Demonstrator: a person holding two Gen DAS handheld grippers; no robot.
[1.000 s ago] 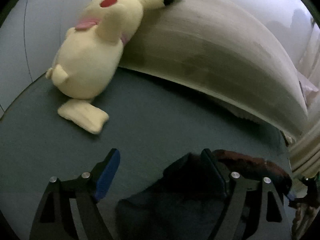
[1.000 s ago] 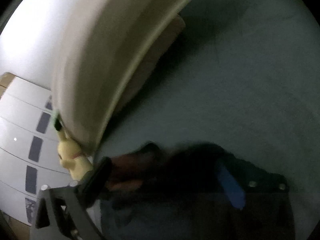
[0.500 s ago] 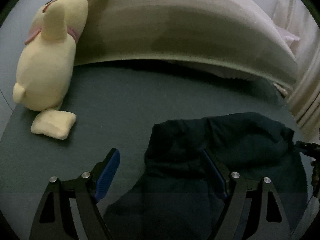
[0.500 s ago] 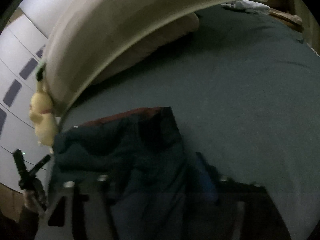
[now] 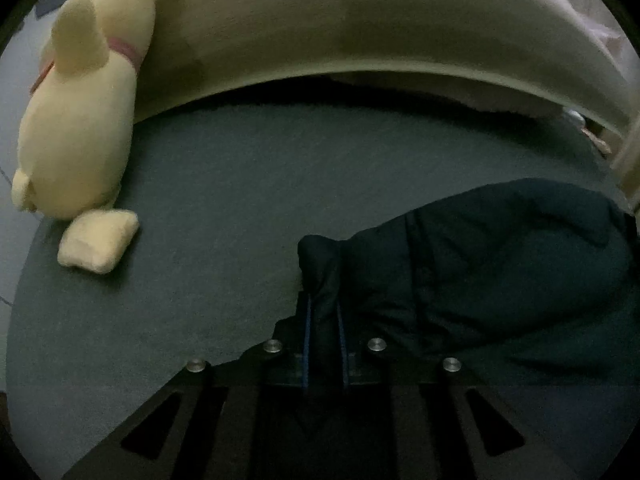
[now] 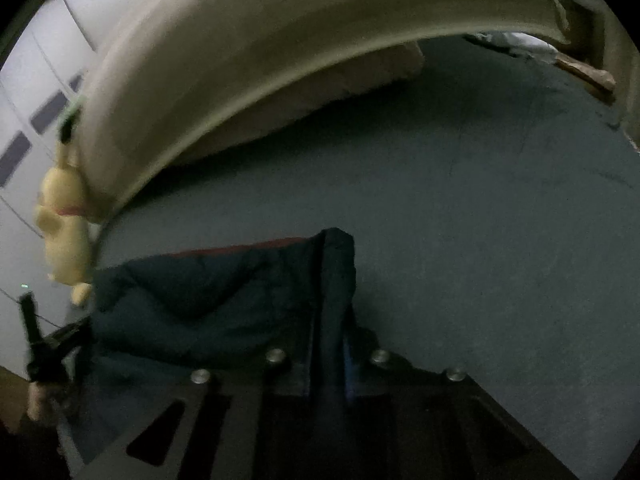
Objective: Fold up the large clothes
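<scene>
Left gripper (image 5: 323, 320) and right gripper (image 6: 329, 344) each pinch a dark jacket (image 5: 500, 264) edge, lower centre over the grey bedsheet (image 5: 240, 184); keep it taut, lay it flat.

The garment (image 5: 500, 272) is very dark navy, plain, with a thin dark red strip (image 6: 256, 245) along its far edge in the right wrist view. The bed sheet (image 5: 224, 208) under it is plain dull grey-blue. At the sheet's far left corner the plush toy (image 5: 76, 132) is pale yellow with a pink-red band at its neck. The headboard (image 5: 360, 28) along the far edge is beige with faint darker streaks. The left gripper (image 5: 323, 320) and right gripper (image 6: 329, 360) are black with blue pads. The wall panels (image 6: 28, 80) are white with dark grey rectangles.
</scene>
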